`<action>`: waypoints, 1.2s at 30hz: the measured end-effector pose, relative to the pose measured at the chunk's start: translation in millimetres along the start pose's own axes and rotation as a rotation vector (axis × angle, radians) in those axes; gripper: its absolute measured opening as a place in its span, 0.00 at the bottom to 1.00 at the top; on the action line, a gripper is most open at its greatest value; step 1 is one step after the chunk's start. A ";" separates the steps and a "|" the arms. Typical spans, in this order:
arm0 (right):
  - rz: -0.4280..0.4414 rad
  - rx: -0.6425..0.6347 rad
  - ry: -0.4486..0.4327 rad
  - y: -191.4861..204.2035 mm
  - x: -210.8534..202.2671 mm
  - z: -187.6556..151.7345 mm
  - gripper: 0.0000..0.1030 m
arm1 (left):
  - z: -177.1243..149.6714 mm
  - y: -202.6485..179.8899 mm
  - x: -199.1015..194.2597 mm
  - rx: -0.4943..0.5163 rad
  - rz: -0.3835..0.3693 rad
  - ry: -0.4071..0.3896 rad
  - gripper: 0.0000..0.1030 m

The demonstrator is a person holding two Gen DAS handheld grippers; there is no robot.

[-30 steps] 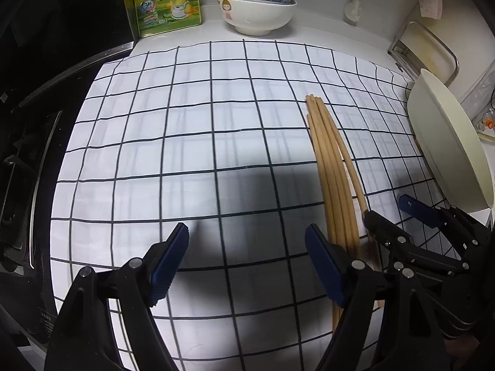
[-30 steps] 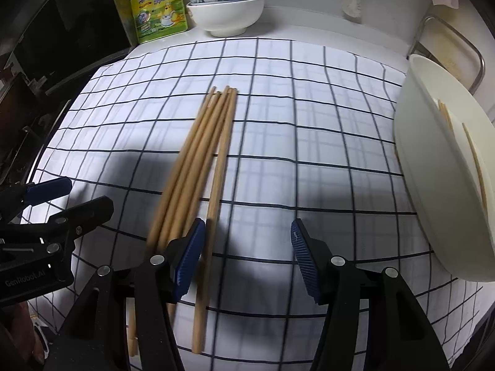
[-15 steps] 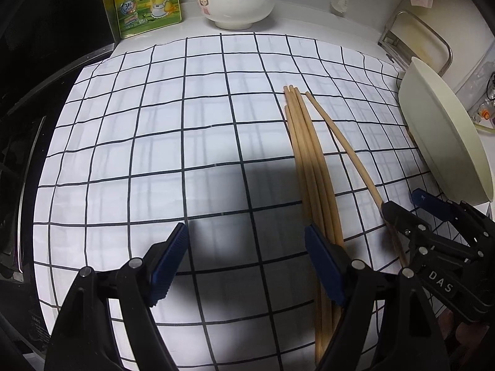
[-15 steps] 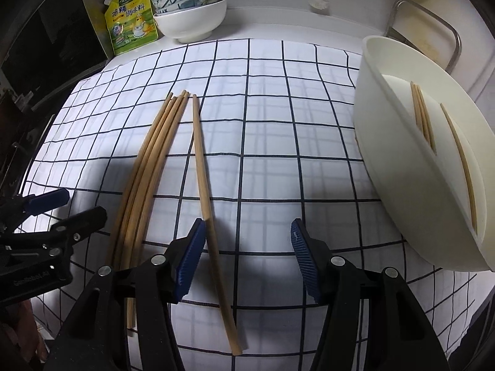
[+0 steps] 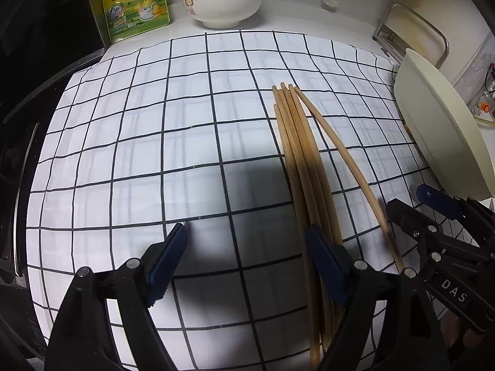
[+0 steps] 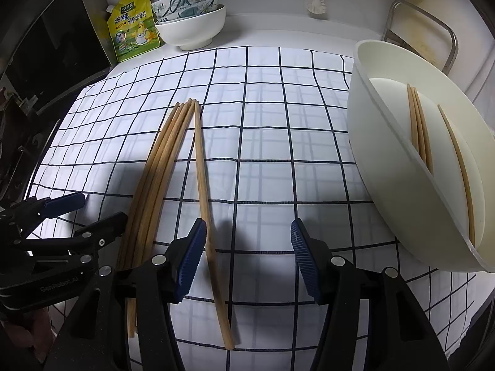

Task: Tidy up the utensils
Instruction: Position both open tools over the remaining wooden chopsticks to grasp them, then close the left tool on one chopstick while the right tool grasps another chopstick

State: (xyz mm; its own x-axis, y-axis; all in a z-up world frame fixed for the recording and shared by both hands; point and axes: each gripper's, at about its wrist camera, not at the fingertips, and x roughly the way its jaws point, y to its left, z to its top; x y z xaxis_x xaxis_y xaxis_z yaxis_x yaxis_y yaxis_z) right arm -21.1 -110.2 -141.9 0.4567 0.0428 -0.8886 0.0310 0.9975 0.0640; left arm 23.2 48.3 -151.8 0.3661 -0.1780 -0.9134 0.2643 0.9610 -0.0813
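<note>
Several wooden chopsticks (image 5: 304,167) lie bundled on the checked cloth (image 5: 154,154); the same bundle (image 6: 154,185) shows in the right wrist view. One single chopstick (image 6: 205,204) lies angled apart to its right, and it also shows in the left wrist view (image 5: 349,167). My right gripper (image 6: 249,259) is open above the cloth, with the single chopstick just inside its left pad (image 6: 191,259), apart from both pads. My left gripper (image 5: 247,262) is open over bare cloth, its right pad (image 5: 324,266) above the bundle's near ends. A white oval container (image 6: 386,167) at the right holds three chopsticks (image 6: 417,130).
White bowls (image 5: 222,6) and a yellow-green seasoning pouch (image 5: 136,3) stand beyond the cloth's far edge. A metal rack (image 6: 433,31) stands behind the container. A dark stove top (image 5: 18,154) borders the cloth on the left. The two grippers (image 6: 99,208) (image 5: 408,199) sit close side by side.
One chopstick has swung away from the bundle and now lies apart on its right. The right wrist view has shifted toward the white container. Both grippers stay open.
</note>
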 end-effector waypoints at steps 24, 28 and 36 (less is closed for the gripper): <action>-0.026 -0.106 0.028 17.8 19.8 6.7 0.53 | 7.0 -0.3 6.4 -0.006 0.089 -0.012 0.72; -0.003 -0.123 0.021 22.7 20.6 5.3 0.45 | 8.1 -4.9 2.7 0.018 0.063 -0.015 0.49; 0.041 -0.145 0.032 31.4 21.5 13.2 0.06 | 10.9 -10.3 2.2 0.029 -0.017 0.012 0.07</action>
State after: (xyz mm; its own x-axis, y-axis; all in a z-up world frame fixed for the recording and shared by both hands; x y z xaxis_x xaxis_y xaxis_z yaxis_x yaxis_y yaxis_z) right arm 1.5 -78.7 -152.9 0.4267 0.0831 -0.9006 -0.1167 0.9925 0.0363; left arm 31.1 35.7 -148.6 0.3504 -0.1914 -0.9168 0.2966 0.9512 -0.0852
